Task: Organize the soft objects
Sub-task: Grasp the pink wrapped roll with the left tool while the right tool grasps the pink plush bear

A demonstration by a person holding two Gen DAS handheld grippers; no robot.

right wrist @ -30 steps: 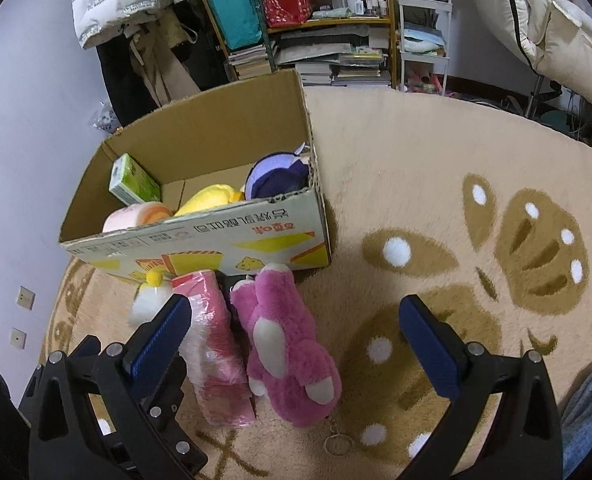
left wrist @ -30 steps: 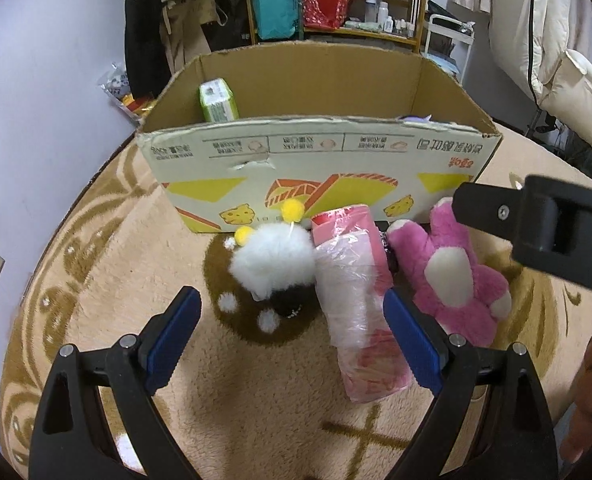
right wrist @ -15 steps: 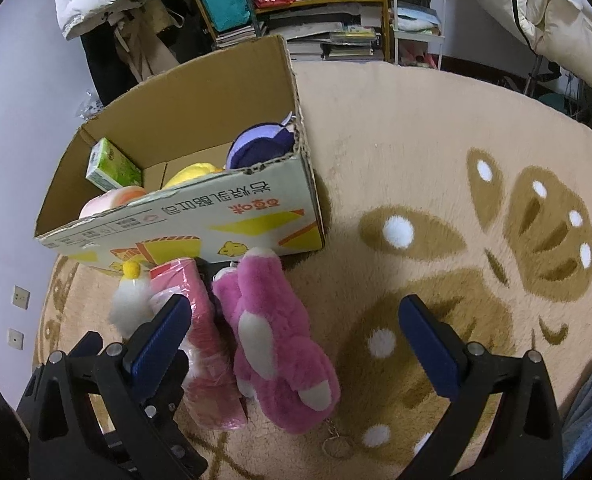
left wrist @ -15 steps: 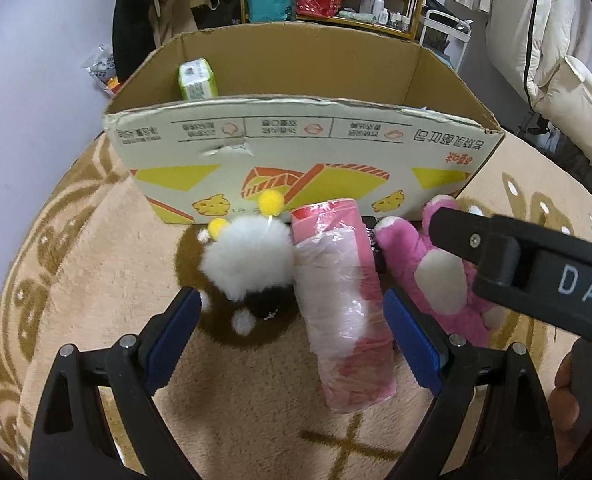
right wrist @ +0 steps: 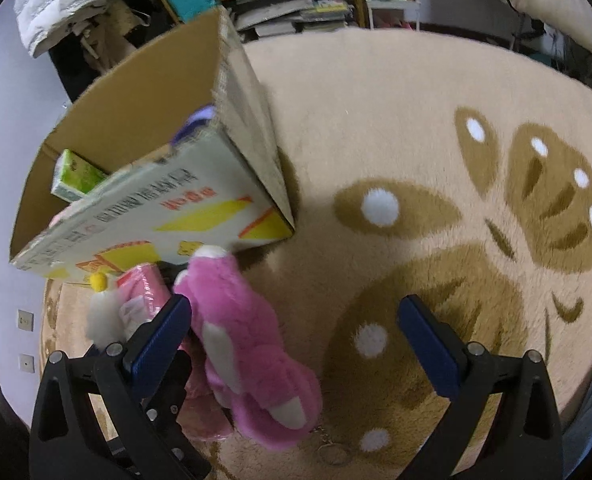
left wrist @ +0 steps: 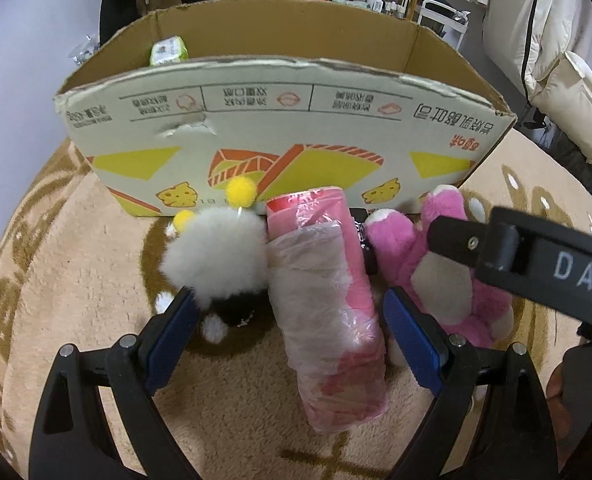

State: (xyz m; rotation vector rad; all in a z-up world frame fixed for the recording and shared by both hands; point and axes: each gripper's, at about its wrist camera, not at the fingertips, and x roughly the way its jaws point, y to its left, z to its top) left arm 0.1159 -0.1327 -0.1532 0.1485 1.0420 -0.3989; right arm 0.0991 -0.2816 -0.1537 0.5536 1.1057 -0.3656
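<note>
On the rug before a cardboard box [left wrist: 280, 112] [right wrist: 144, 208] lie three soft things in a row. A white fluffy toy [left wrist: 216, 256] [right wrist: 100, 316] with yellow pompoms is on the left. A pink pack in clear plastic [left wrist: 328, 312] [right wrist: 142, 292] lies in the middle, and a pink plush [left wrist: 440, 280] [right wrist: 248, 360] on the right. My left gripper [left wrist: 290, 338] hangs open just above the pink pack, its blue fingers astride it. Open too, my right gripper [right wrist: 296, 348] hovers over the pink plush and the rug beside it; its body crosses the left wrist view.
Inside the box are a green carton [right wrist: 76, 176], a purple thing [right wrist: 196, 124] and other items, mostly hidden. A keyring [right wrist: 332, 452] lies by the plush. Shelves [right wrist: 296, 4] and hung clothes [right wrist: 76, 4] stand behind the box. The patterned rug [right wrist: 436, 160] spreads to the right.
Both grippers have come down and closer to the soft things; the box and toys look larger. The right gripper has rolled and shifted right over the pink plush. Both stay open.
</note>
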